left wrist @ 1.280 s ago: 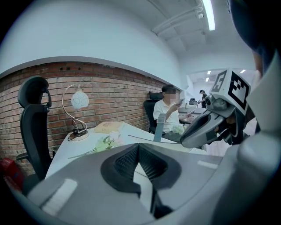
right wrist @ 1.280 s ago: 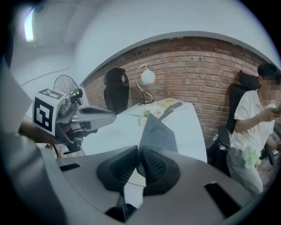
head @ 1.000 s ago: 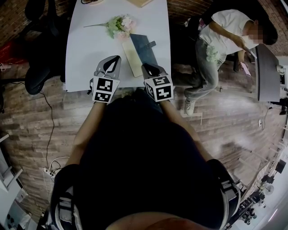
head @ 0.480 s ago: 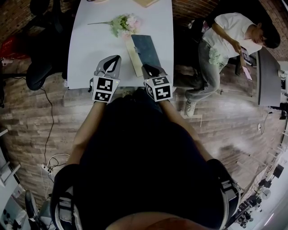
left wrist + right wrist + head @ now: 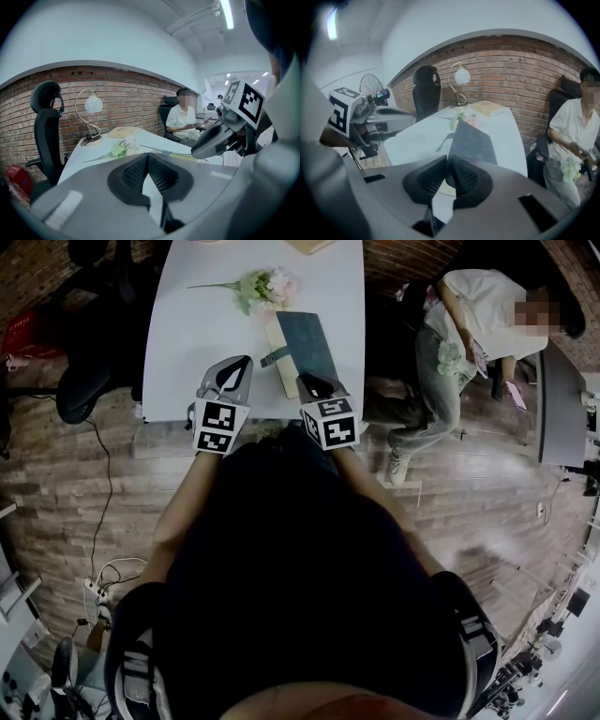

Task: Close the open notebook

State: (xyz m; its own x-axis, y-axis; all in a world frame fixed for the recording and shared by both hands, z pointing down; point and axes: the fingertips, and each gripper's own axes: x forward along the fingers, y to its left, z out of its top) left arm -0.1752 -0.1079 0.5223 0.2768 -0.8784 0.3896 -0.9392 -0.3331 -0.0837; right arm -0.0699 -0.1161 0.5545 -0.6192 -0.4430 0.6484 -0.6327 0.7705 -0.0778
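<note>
Head view: white table point(image 5: 187, 343), its near edge under both grippers. The notebook point(image 5: 307, 341) lies close to the table's right edge, dark cover raised off the cream pages point(image 5: 283, 373), strap point(image 5: 274, 358) hanging to the left. The right gripper point(image 5: 309, 382) is clamped on the cover's near corner. The left gripper point(image 5: 242, 364) is over bare tabletop just left of the pages, with open surface running on to the left edge. Flowers point(image 5: 261, 287) sit beyond the notebook, a black chair point(image 5: 94, 296) is off the left edge, and a seated person point(image 5: 469, 306) is off the right. Left gripper view: jaws pressed together at the tips, nothing between them. It adds a lamp point(image 5: 93, 105) at the far end against a brick wall point(image 5: 136, 103), and a tan book point(image 5: 123, 132) beside it. Right gripper view: pads closed on the cover's edge, and the dark panel rises steeply ahead. Only this view shows a fan point(image 5: 370, 84) behind the left gripper.
</note>
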